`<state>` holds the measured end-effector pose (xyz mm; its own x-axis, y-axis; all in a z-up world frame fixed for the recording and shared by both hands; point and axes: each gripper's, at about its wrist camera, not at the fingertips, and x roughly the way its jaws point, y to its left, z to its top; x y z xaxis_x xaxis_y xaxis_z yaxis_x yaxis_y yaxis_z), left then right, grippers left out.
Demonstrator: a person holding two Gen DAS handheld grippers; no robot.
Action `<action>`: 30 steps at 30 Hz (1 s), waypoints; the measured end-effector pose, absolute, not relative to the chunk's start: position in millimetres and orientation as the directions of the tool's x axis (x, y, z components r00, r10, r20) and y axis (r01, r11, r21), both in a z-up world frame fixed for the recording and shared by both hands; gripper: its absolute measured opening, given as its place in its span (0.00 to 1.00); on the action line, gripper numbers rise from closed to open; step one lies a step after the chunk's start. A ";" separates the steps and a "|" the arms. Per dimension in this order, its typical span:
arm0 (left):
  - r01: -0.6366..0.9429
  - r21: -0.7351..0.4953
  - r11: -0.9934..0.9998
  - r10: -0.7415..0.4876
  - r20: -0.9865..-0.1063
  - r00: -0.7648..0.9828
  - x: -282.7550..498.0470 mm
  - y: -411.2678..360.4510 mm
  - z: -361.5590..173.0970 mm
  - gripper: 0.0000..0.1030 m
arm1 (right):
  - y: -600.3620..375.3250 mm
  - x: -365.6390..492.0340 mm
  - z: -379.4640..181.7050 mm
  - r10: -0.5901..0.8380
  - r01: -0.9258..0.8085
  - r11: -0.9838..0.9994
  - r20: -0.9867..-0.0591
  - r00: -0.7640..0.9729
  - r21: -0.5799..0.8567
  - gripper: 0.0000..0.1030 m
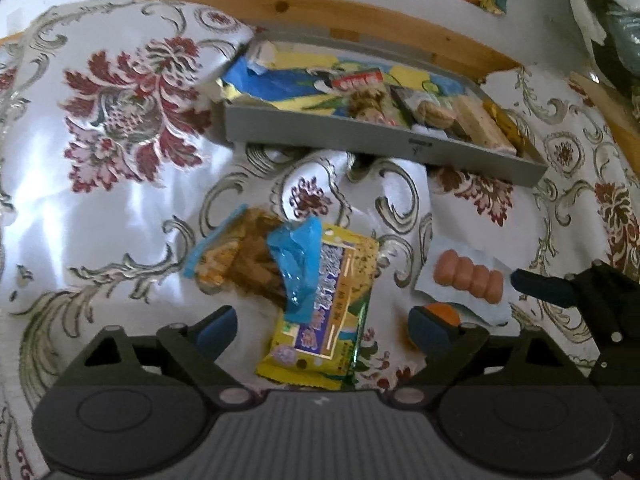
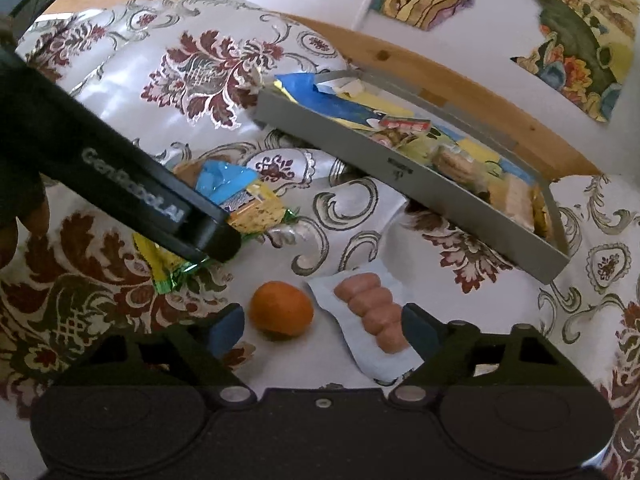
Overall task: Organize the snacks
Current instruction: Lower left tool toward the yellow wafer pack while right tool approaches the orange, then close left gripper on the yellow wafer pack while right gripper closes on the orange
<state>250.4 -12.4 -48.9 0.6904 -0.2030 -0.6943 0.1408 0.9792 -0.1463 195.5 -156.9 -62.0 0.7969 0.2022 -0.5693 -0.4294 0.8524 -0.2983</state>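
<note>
A yellow snack pack (image 1: 326, 312) lies on the flowered cloth between the fingers of my open left gripper (image 1: 324, 326), with a blue-ended biscuit pack (image 1: 256, 260) overlapping its far end. A white pack of pink sausages (image 1: 468, 278) lies to the right, and an orange (image 1: 442, 314) peeks from behind the right finger. In the right wrist view my open right gripper (image 2: 324, 328) straddles the orange (image 2: 281, 309) and the sausage pack (image 2: 370, 316); its right finger touches the pack. The grey tray (image 2: 404, 178) holds several snacks.
The grey tray (image 1: 360, 140) sits tilted on rumpled cloth near the wooden table edge (image 1: 320, 10). My left gripper's black body (image 2: 120, 184) crosses the right wrist view above the yellow pack (image 2: 256, 210). A hand (image 2: 24, 216) shows at the left.
</note>
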 end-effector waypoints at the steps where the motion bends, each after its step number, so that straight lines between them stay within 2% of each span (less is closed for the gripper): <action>1: 0.147 -0.144 0.979 -0.206 -0.701 0.683 251.9 -13.7 -50.2 0.87 | -155.8 195.4 -62.6 0.202 -0.431 0.850 -0.569 0.797 -0.303 0.76; 3: 0.158 -0.141 0.977 -0.211 -0.712 0.669 254.3 -15.2 -52.4 0.83 | -154.8 194.7 -62.3 0.218 -0.445 0.845 -0.567 0.794 -0.297 0.71; 8: 0.145 -0.166 0.975 -0.220 -0.739 0.636 261.9 -12.0 -55.4 0.72 | -151.7 194.7 -59.8 0.255 -0.473 0.837 -0.569 0.781 -0.275 0.65; 10: 0.138 -0.168 0.976 -0.217 -0.745 0.631 264.3 -10.7 -55.9 0.68 | -151.2 195.8 -60.3 0.261 -0.478 0.838 -0.576 0.774 -0.263 0.56; 12: 0.133 -0.167 0.977 -0.214 -0.751 0.625 266.3 -10.2 -56.2 0.66 | -151.2 197.5 -61.9 0.264 -0.481 0.841 -0.586 0.766 -0.250 0.53; 20: 0.147 -0.116 0.982 -0.181 -0.778 0.601 271.5 -20.8 -57.7 0.64 | -151.0 206.0 -69.8 0.271 -0.482 0.850 -0.606 0.748 -0.215 0.51; 23: 0.124 -0.123 0.985 -0.173 -0.786 0.594 274.7 -19.8 -58.4 0.61 | -150.6 208.5 -70.6 0.274 -0.481 0.852 -0.606 0.746 -0.207 0.47; 26: 0.128 -0.097 0.987 -0.154 -0.791 0.592 275.6 -22.5 -57.7 0.56 | -149.8 209.6 -71.5 0.282 -0.482 0.856 -0.615 0.737 -0.186 0.38; 30: 0.131 -0.084 0.988 -0.146 -0.792 0.593 274.5 -23.3 -57.2 0.54 | -149.1 210.2 -72.6 0.280 -0.475 0.862 -0.616 0.737 -0.176 0.38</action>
